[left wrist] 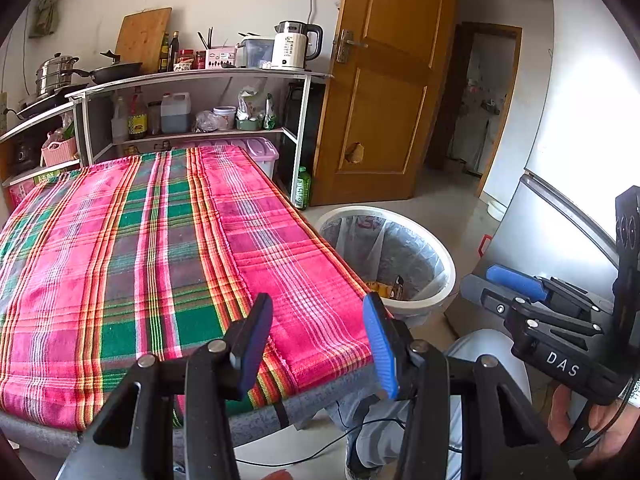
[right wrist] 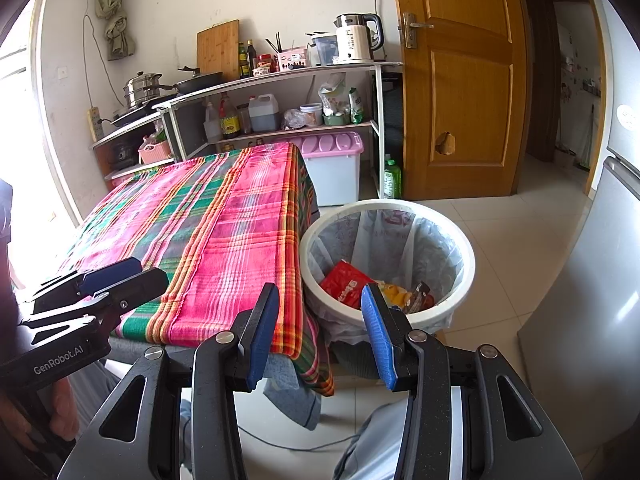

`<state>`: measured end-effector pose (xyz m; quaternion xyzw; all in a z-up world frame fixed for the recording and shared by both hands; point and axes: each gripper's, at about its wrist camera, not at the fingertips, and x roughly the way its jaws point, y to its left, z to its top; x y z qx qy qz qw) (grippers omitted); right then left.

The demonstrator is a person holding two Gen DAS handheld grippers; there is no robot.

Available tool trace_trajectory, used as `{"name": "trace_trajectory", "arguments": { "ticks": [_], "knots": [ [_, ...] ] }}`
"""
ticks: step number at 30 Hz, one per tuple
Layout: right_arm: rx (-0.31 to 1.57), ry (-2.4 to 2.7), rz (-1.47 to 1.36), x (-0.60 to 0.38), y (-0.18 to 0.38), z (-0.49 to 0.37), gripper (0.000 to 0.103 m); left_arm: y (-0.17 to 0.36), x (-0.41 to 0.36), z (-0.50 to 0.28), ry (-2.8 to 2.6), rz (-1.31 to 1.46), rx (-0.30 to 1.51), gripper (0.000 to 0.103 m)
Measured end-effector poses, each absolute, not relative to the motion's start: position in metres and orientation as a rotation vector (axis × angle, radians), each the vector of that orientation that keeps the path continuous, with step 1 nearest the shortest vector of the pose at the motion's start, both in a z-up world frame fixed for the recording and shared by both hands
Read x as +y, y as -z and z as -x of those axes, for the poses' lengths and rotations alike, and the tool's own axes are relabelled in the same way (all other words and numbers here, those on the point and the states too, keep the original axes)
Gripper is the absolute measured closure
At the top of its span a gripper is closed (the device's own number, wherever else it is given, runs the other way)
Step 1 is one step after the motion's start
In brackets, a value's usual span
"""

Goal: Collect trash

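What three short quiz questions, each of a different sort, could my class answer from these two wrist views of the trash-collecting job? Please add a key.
1. True or false: the left gripper holds a wrapper.
2. Where does the red packet lie? A) on the plaid cloth B) inside the white bin C) on the floor
3. Fill in: the white bin stands on the floor beside the ______ covered by the plaid cloth.

Key
1. False: both it and the right gripper are open, nothing between the pads.
2. B, among other wrappers in the lined bin.
3. Table.
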<state>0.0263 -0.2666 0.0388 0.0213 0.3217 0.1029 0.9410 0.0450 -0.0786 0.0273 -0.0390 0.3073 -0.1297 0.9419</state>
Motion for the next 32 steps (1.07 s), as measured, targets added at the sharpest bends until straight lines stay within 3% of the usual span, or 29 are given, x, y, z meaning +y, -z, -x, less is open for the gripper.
{"name": "trace_trajectory", "arguments": {
  "ticks": [32],
  "knots": [
    [0.667, -0.206, -0.046, -0.2691, -0.0358, -0.0262, 0.059, -0.0233, -0.0830, -0.0453, 0.273, 0.086, 0.634, 0.054]
  ]
}}
